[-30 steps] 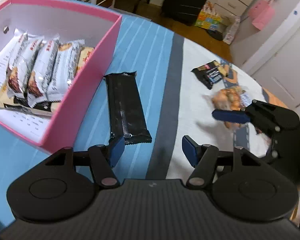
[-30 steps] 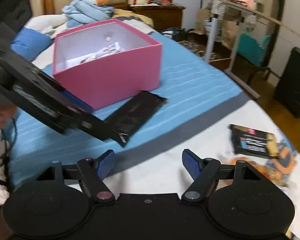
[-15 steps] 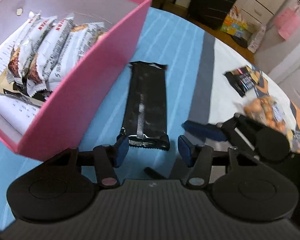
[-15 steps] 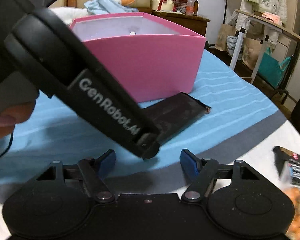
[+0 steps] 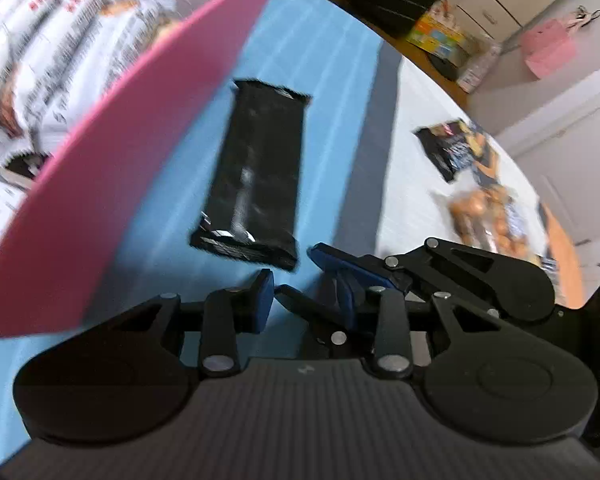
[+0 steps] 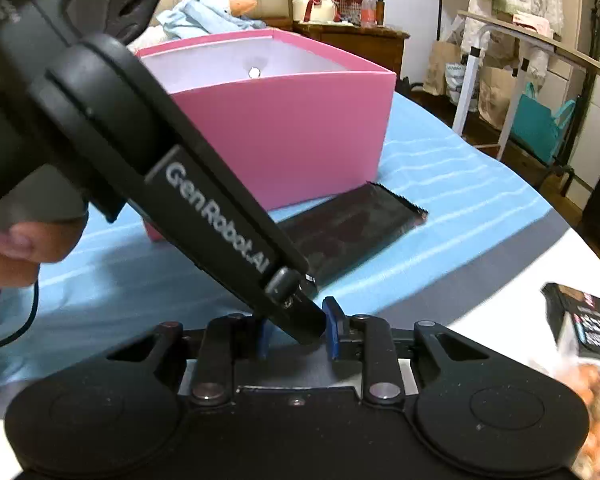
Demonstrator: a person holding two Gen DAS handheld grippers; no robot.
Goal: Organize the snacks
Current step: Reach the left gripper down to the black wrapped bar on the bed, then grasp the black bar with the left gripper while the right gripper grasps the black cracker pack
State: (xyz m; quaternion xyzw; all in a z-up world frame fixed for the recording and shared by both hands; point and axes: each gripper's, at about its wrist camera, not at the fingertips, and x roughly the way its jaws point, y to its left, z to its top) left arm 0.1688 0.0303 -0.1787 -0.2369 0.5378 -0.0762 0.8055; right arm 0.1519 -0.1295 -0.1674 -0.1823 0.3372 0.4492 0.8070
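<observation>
Left gripper [image 5: 304,300]: jaws closing, gap narrow; what sits between the blue pads is a finger of the right gripper [image 6: 296,330], not a snack. Right gripper: jaws also closing, and the left gripper's black finger passes down between its pads; whether either pair actually presses on the other I cannot tell. Neither gripper holds a wrapper. Just ahead of both sets of tips lies the black snack bar [image 5: 256,176], flat on the blue striped cloth [image 5: 336,80], its near end just short of the left pads, untouched as far as I can see. Its long side runs close beside the wall of the pink box [image 6: 292,128]. Inside the box, white-wrapped bars [image 5: 80,40] stand in a row, blurred. Farther out on the white part of the cloth: a small dark packet [image 5: 448,148] and a bag of orange snacks [image 5: 484,216], well apart from the box. Judgement: partly done; the black bar, the packet and the bag remain to be boxed.
</observation>
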